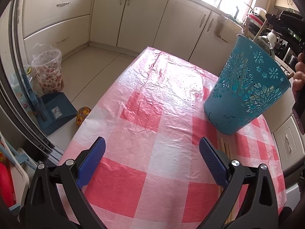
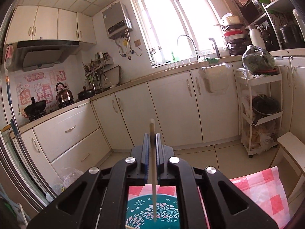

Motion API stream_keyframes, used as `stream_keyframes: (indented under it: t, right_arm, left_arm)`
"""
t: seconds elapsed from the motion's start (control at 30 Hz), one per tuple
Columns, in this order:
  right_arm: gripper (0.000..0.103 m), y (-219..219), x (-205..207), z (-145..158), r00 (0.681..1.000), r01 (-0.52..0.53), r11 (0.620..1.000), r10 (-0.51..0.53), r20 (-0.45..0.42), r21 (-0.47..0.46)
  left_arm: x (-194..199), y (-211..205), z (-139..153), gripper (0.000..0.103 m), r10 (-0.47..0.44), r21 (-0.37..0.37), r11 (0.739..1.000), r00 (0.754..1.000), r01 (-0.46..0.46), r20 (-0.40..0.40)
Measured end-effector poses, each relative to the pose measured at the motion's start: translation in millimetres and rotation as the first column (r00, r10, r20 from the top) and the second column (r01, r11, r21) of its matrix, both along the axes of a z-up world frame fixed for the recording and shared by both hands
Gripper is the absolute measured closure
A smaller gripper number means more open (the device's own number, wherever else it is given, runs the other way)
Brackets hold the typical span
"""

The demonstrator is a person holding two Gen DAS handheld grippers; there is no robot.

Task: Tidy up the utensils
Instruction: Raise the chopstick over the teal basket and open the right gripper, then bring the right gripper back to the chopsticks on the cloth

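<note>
A teal cut-out utensil holder (image 1: pixel 246 87) stands on the red-and-white checked table (image 1: pixel 152 114) at the right. Several wooden chopsticks (image 1: pixel 226 150) lie flat on the cloth in front of it, beside my left gripper's right finger. My left gripper (image 1: pixel 152 148) is open and empty, low over the table's near part. My right gripper (image 2: pixel 152 139) is shut on a wooden chopstick (image 2: pixel 153 171), held upright above the holder (image 2: pixel 152 213), whose rim shows under the gripper body. The right gripper's body and the hand on it show at the left wrist view's right edge (image 1: pixel 299 76).
Cream kitchen cabinets (image 1: pixel 133 19) run along the far walls. A patterned bin (image 1: pixel 49 70) and a blue dustpan (image 1: pixel 57 112) stand on the floor left of the table. A white trolley (image 2: pixel 261 110) stands at the right, by the sink counter (image 2: pixel 190 64).
</note>
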State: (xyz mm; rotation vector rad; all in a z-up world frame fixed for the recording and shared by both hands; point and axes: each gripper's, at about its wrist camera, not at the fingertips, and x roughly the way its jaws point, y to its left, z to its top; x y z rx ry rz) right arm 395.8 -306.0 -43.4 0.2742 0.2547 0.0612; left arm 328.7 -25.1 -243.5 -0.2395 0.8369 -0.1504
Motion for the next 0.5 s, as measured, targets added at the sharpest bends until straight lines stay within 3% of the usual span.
stream_keyframes:
  t: [0.1, 0.37, 0.43, 0.5]
  right_arm:
    - [0.094, 1, -7, -1, 0.999, -0.025, 1.000, 0.025, -0.037, -0.006]
    - [0.062, -4, -109, 1, 0.998, -0.029, 1.000, 0.029, -0.053, 0.001]
    - [0.062, 0, -139, -19, 0.993, -0.032, 0.999, 0.032, -0.115, 0.005]
    - [0.062, 11, -154, -52, 0.968, -0.065, 0.998, 0.064, -0.243, 0.005]
  left_arm:
    - [1, 0, -1, 0.008, 0.002, 0.000, 1.000, 1.000, -0.002, -0.008]
    - [4, 7, -5, 0.008, 0.016, -0.029, 0.999, 0.999, -0.017, -0.033]
    - [3, 6, -4, 0.008, 0.018, -0.023, 1.000, 0.999, -0.019, -0.030]
    - [2, 4, -3, 0.008, 0.016, -0.014, 1.000, 1.000, -0.016, -0.020]
